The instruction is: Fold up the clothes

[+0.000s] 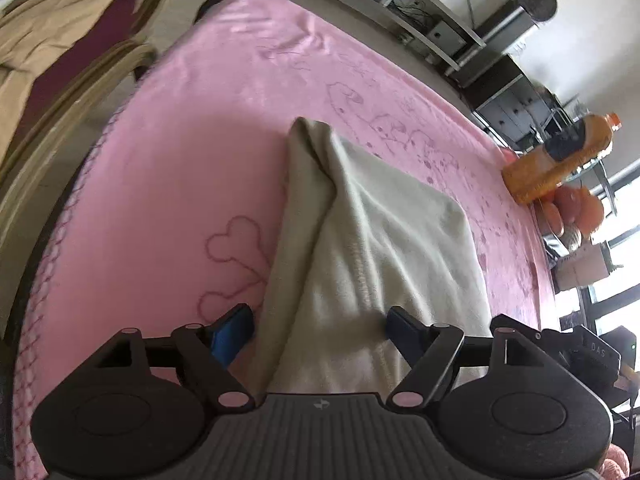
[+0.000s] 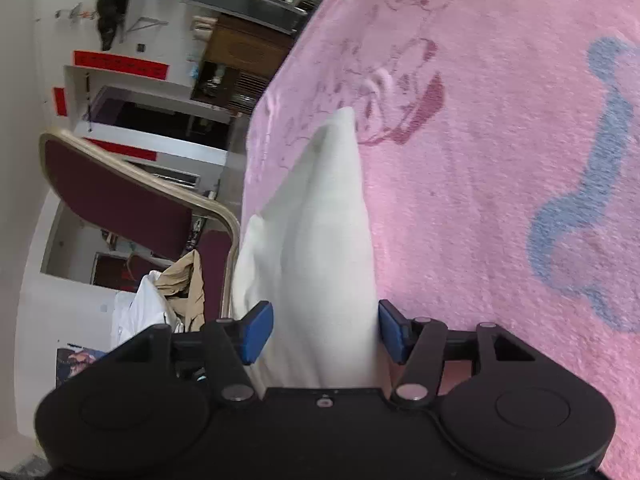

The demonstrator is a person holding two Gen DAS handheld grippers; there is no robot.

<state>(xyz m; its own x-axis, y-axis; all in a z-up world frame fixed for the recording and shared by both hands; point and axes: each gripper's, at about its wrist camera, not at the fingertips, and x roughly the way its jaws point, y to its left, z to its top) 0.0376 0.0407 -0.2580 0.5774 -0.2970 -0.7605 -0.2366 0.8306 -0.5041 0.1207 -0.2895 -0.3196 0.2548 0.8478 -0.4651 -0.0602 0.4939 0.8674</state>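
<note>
A cream-white garment [image 1: 372, 240] lies folded lengthwise on a pink blanket [image 1: 180, 168], with a raised crease running away from me. My left gripper [image 1: 318, 328] hovers over its near end with jaws wide. The cloth lies between the blue pads [image 1: 234, 334], which do not press it. In the right wrist view the same garment [image 2: 320, 240] rises as a narrow ridge along the blanket [image 2: 480, 160] edge. My right gripper [image 2: 326, 332] straddles it, open; the cloth fills the gap and brushes the pads [image 2: 258, 332] without being pinched.
A maroon chair [image 2: 120, 200] with tan and white clothes [image 2: 176, 288] heaped on it stands beside the table's edge. An orange bottle [image 1: 560, 156] and orange fruit [image 1: 576, 208] sit at the far right corner. Shelves and cabinets line the wall behind.
</note>
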